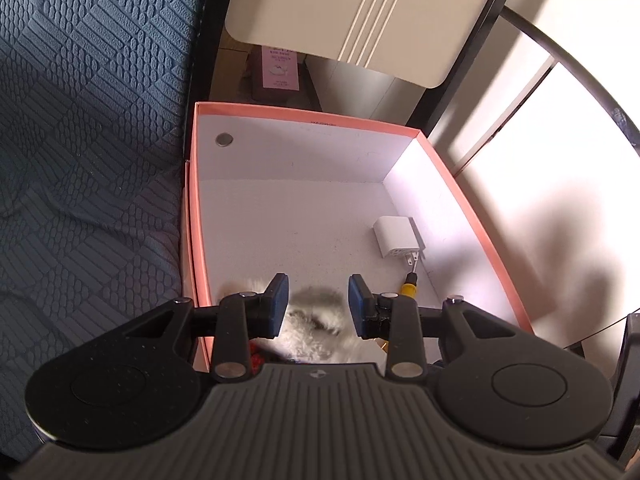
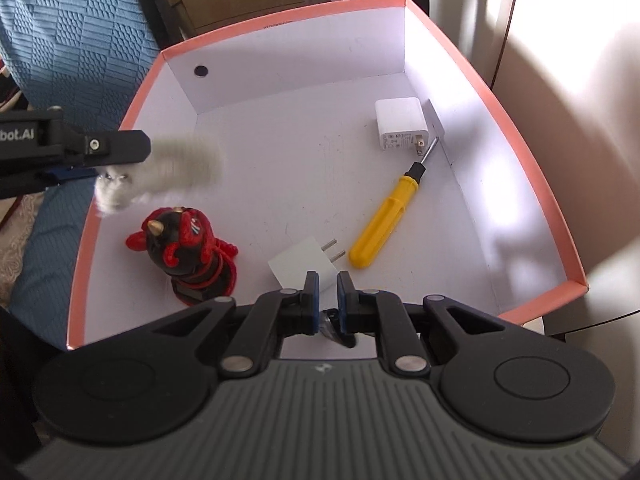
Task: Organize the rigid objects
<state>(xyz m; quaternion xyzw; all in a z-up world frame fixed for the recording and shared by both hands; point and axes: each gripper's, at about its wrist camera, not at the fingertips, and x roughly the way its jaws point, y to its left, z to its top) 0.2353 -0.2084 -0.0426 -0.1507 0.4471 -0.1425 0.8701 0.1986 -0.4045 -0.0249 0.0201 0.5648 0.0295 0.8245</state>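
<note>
A pink-rimmed white box [image 2: 532,160] holds a yellow-handled screwdriver [image 2: 384,224], a white charger [image 2: 402,123], a second white plug [image 2: 304,266] and a red and black figurine [image 2: 188,256]. My left gripper [image 1: 319,306] is open above a blurred white fluffy toy [image 1: 320,328] at the box's near left side; the toy [image 2: 160,176] shows just below the left gripper [image 2: 100,152] in the right wrist view. My right gripper [image 2: 325,300] is nearly shut on a small dark shiny thing [image 2: 331,326], over the box's near edge.
A blue textured cushion [image 1: 88,140] lies left of the box [image 1: 472,216]. A beige chair seat [image 1: 360,12] and a pink-labelled item [image 1: 280,68] stand beyond it. A white surface [image 1: 560,152] lies to the right.
</note>
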